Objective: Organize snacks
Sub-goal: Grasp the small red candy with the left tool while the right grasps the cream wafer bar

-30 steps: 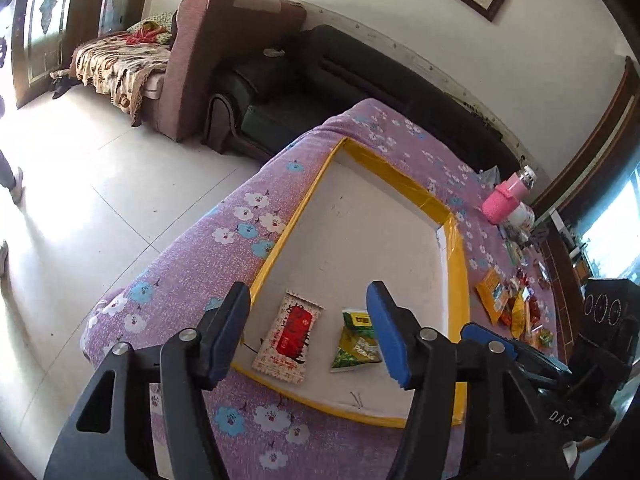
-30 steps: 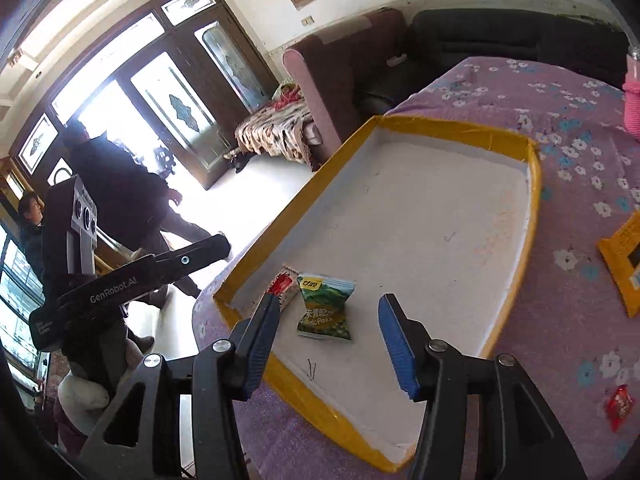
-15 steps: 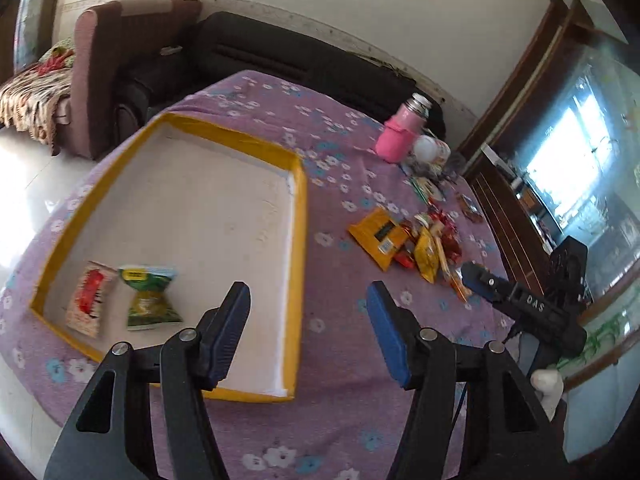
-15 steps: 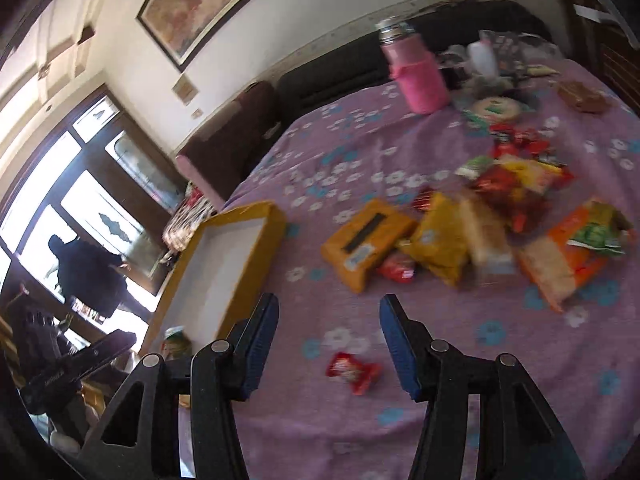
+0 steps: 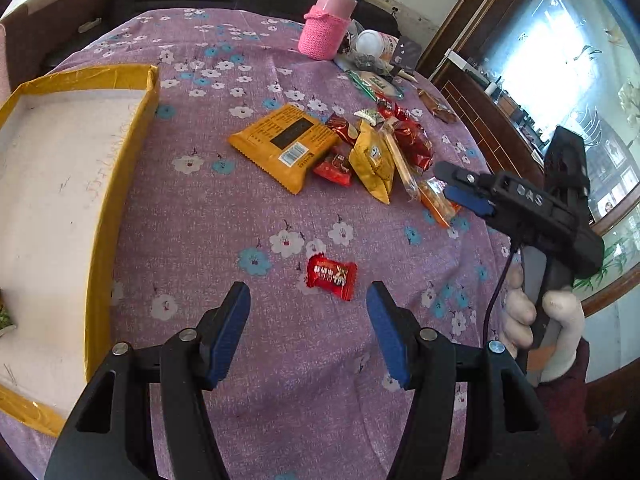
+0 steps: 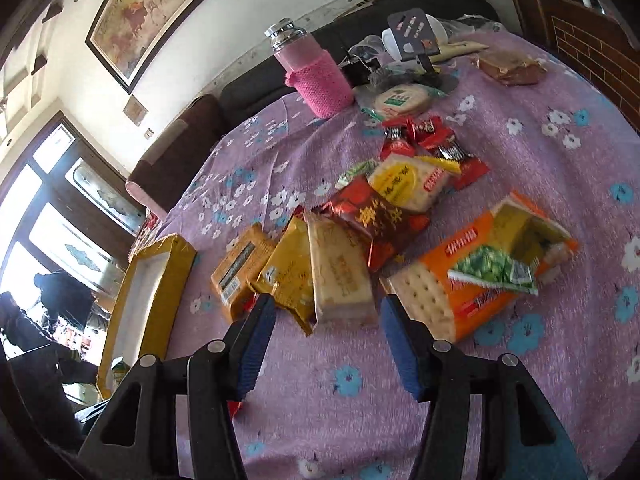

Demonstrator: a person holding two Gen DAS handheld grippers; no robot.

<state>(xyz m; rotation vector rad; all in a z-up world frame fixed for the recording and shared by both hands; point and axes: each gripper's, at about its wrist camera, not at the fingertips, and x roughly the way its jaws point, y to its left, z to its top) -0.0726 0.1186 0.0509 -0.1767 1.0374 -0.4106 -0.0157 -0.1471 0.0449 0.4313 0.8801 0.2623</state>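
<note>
And here is the left gripper (image 5: pixel 308 312), low in the left wrist view, jaws apart and empty over the purple flowered tablecloth (image 5: pixel 248 216). Just above the gap between its blue pads lies a small red candy (image 5: pixel 331 275), alone on the cloth and touching neither pad. Up the frame, centre right, sits the snack pile: a big yellow packet (image 5: pixel 286 145) lying flat, a smaller yellow pouch (image 5: pixel 372 164) beside it, red wrappers tucked between and behind them. At the left edge runs the yellow-rimmed tray (image 5: pixel 116 184), white inside, with a sliver of a green packet (image 5: pixel 5 318) showing at its far left. A pink-sleeved bottle (image 5: pixel 326 26) stands at the top of the frame.

Over to the right wrist view: the right gripper (image 6: pixel 326 336) points down at the pile, and its jaws have just been opening; nothing is between them. Just above the pads lies a pale cracker pack (image 6: pixel 340 276), with a yellow pouch (image 6: pixel 290 276) to its left and an orange cracker box (image 6: pixel 480 276) to its right, a green pea packet (image 6: pixel 494 270) lying on the box. A shiny red bag (image 6: pixel 376 216) sits behind them. The tray shows at lower left of that frame, well apart from the pile.

In the left view, a gloved hand (image 5: pixel 540 312) grips the right gripper's handle at the right edge, its tips over the pile's lower right end.
</note>
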